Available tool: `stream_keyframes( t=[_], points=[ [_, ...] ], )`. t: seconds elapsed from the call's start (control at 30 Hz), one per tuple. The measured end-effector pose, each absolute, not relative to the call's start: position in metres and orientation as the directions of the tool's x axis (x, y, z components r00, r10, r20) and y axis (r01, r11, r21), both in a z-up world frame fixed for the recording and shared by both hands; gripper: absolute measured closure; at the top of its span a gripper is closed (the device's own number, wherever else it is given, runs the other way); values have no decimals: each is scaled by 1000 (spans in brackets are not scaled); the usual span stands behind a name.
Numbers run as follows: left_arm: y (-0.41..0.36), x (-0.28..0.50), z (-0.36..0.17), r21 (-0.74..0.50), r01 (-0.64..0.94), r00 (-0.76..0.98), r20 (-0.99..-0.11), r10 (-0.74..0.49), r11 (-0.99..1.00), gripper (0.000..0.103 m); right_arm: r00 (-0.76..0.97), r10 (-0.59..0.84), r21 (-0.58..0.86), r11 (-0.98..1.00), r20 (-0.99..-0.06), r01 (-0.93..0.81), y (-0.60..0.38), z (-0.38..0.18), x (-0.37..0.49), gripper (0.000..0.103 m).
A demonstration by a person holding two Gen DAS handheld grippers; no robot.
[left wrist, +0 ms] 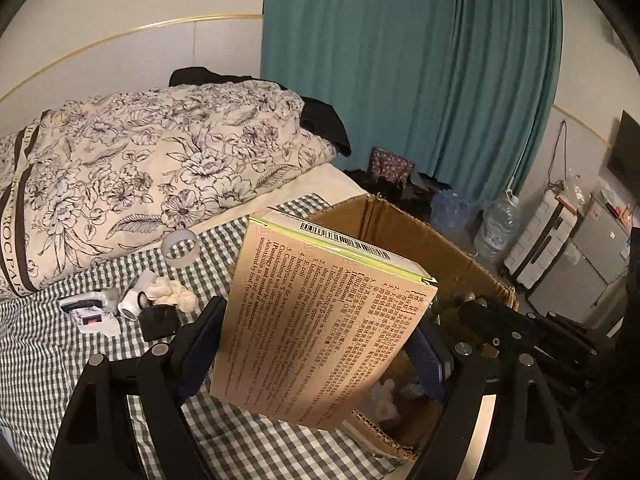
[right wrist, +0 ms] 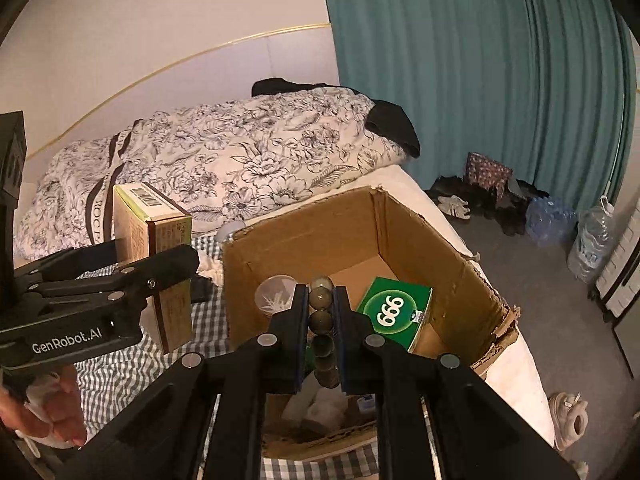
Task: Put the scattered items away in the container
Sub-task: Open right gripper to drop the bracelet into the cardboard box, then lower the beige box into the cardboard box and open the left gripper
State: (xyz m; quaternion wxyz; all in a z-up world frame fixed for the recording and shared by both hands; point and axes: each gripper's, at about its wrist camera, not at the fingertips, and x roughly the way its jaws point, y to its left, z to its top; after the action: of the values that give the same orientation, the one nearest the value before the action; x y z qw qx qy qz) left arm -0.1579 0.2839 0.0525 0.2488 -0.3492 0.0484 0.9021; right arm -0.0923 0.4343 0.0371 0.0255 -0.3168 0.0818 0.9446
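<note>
My left gripper (left wrist: 316, 340) is shut on a tan medicine box (left wrist: 320, 320) with printed text and a barcode, held upright beside the open cardboard box (left wrist: 404, 224). The same medicine box (right wrist: 154, 240) and left gripper (right wrist: 168, 276) show at the left of the right wrist view. My right gripper (right wrist: 320, 320) is shut on a string of dark round beads (right wrist: 321, 320) and hangs over the cardboard box (right wrist: 304, 248). Inside lie a green "999" box (right wrist: 396, 312), a clear plastic cup (right wrist: 274, 292) and white crumpled items.
On the checked sheet (left wrist: 48, 360) lie a tape roll (left wrist: 180, 248), crumpled tissue (left wrist: 172, 292), a small white device (left wrist: 132, 304), a black case (left wrist: 160, 322) and a small packet (left wrist: 90, 312). A floral duvet (left wrist: 140, 168) is behind. Bottles and bags sit on the floor right.
</note>
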Motion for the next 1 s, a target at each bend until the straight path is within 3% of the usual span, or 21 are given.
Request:
stream_keyframes(
  t=[0.27, 0.3, 0.4, 0.67, 1.0],
  points=[
    [294, -162, 46, -81, -495, -621, -663, 418, -865, 18, -781, 39, 145, -976, -624, -165, 448, 24, -99, 91],
    [295, -163, 45, -81, -495, -621, -664, 417, -865, 18, -779, 51, 142, -974, -625, -177, 449, 23, -99, 85],
    [297, -163, 42, -82, -496, -615, -670, 416, -864, 18, -781, 106, 115, -968, -615, -222, 451, 25, -96, 39],
    [301, -159, 40, -79, -502, -609, -674, 417, -861, 18, -780, 132, 105, -964, -612, -246, 455, 23, -89, 38],
    [319, -157, 38, -71, -522, -599, -678, 425, -850, 18, -761, 201, 85, -944, -617, -319, 461, 16, -76, 23]
  ],
)
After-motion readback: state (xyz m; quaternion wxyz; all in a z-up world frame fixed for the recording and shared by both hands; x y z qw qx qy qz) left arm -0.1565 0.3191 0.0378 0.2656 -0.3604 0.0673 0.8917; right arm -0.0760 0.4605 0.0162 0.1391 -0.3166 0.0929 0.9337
